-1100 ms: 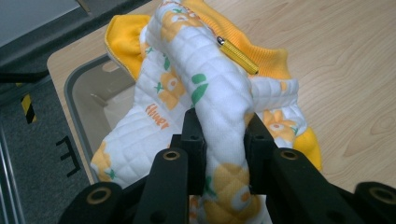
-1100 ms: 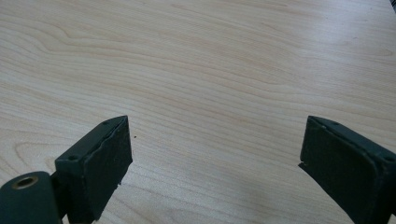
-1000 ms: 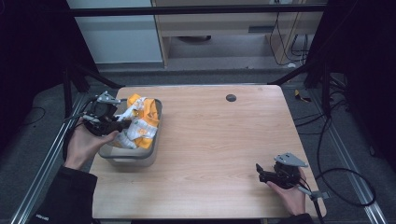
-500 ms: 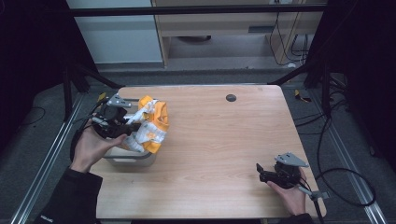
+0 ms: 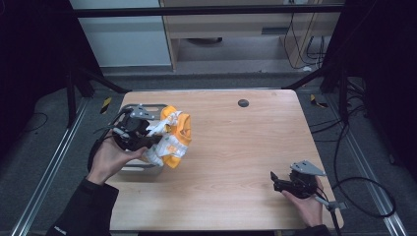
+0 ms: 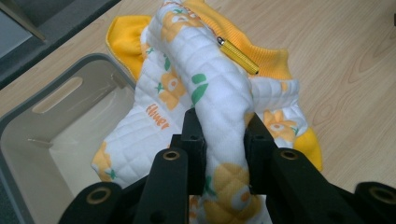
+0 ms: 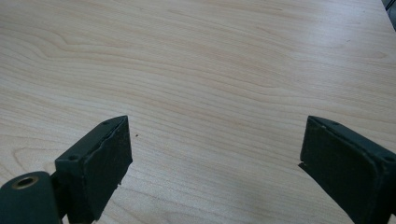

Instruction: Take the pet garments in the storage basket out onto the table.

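Observation:
A quilted white garment [image 5: 172, 137] with orange flowers and yellow trim hangs bunched from my left gripper [image 5: 147, 140], above the right rim of a grey bin [image 5: 133, 169]. In the left gripper view the jaws of my left gripper [image 6: 222, 126] are shut on a thick fold of the garment [image 6: 219, 93]. A brass-coloured zipper pull [image 6: 238, 56] lies on top of the fold, and the bin [image 6: 56, 121] stands below and to the left. My right gripper [image 5: 275, 181] rests low over the table's front right. In its own view the right gripper [image 7: 215, 144] is open, with bare wood between the jaws.
The wooden table [image 5: 236, 147] has a small dark round hole [image 5: 243, 103] near its far edge. The bin sits at the table's left edge. Cables [image 5: 364, 196] trail over the floor to the right. A dark frame and cabinets stand behind the table.
My left gripper has carried the garment up out of the bin and rightward, so it now hangs past the bin's right rim. The right gripper has stayed put.

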Tool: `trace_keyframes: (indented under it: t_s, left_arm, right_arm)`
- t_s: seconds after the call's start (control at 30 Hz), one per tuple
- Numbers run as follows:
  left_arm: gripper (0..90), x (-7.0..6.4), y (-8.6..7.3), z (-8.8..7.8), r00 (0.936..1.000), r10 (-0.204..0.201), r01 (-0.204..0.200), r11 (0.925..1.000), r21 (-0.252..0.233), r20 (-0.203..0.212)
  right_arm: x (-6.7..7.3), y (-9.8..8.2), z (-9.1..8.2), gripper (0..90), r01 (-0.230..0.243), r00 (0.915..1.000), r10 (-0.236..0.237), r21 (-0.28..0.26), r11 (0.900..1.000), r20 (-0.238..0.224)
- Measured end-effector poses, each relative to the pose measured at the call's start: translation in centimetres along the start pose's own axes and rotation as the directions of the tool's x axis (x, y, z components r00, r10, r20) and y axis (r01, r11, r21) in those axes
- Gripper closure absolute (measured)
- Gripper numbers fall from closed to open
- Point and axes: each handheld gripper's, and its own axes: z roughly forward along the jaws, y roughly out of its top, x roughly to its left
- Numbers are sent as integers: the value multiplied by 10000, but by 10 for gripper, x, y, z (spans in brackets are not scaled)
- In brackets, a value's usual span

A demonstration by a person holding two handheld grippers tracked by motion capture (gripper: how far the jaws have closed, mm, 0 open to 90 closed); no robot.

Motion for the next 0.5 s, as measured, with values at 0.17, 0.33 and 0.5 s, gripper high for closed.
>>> trace_keyframes:
  t_s: [0.17, 0.33, 0.5]
  left_arm:
    - [742, -6, 3, 6, 9996, 175, -175, 9998, 3, 201]
    - [742, -14, 6, 16, 9984, 318, -320, 9995, 36, 462]
    - [742, -20, 7, 25, 9969, 471, -480, 9988, 135, 627]
  right_arm:
    - [0, 0, 0, 89, -2, 10000, 2, -12, 10000, 5]
    - [0, 0, 0, 89, 4, 10000, -4, -11, 10000, 7]
    - [0, 0, -1, 89, -24, 10000, 24, -45, 10000, -25]
